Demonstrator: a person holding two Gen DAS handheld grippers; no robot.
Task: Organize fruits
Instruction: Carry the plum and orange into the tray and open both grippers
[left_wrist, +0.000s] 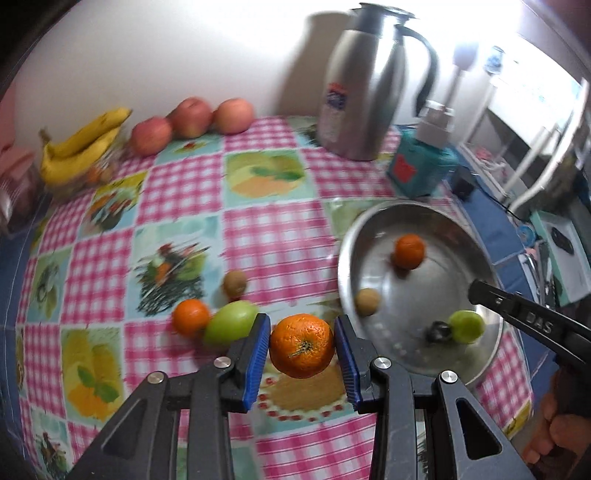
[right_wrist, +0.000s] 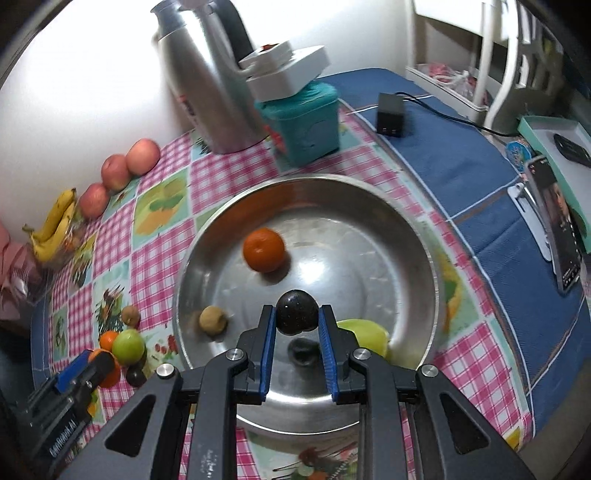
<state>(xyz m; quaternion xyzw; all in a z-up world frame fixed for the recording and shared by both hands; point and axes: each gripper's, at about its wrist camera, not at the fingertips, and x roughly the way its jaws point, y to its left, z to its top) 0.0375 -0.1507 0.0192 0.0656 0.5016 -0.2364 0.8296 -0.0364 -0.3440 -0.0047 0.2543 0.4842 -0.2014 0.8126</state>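
My left gripper (left_wrist: 302, 345) is shut on an orange tangerine (left_wrist: 301, 345) and holds it above the checked tablecloth, left of the steel bowl (left_wrist: 491, 347). My right gripper (right_wrist: 297, 317) is shut on a dark plum (right_wrist: 297, 312) and holds it over the bowl (right_wrist: 369, 192). In the bowl lie a tangerine (right_wrist: 263, 249), a small brown fruit (right_wrist: 213, 320) and a green fruit (right_wrist: 369, 332). On the cloth lie another tangerine (left_wrist: 190, 316), a green fruit (left_wrist: 231, 326) and a brown fruit (left_wrist: 235, 283).
Three apples (left_wrist: 192, 118) and a banana bunch (left_wrist: 79, 147) lie along the back wall. A steel jug (left_wrist: 364, 85) and a teal box (left_wrist: 421, 166) stand behind the bowl. A charger (right_wrist: 389, 114) and a phone (right_wrist: 554, 225) lie on the blue cloth to the right.
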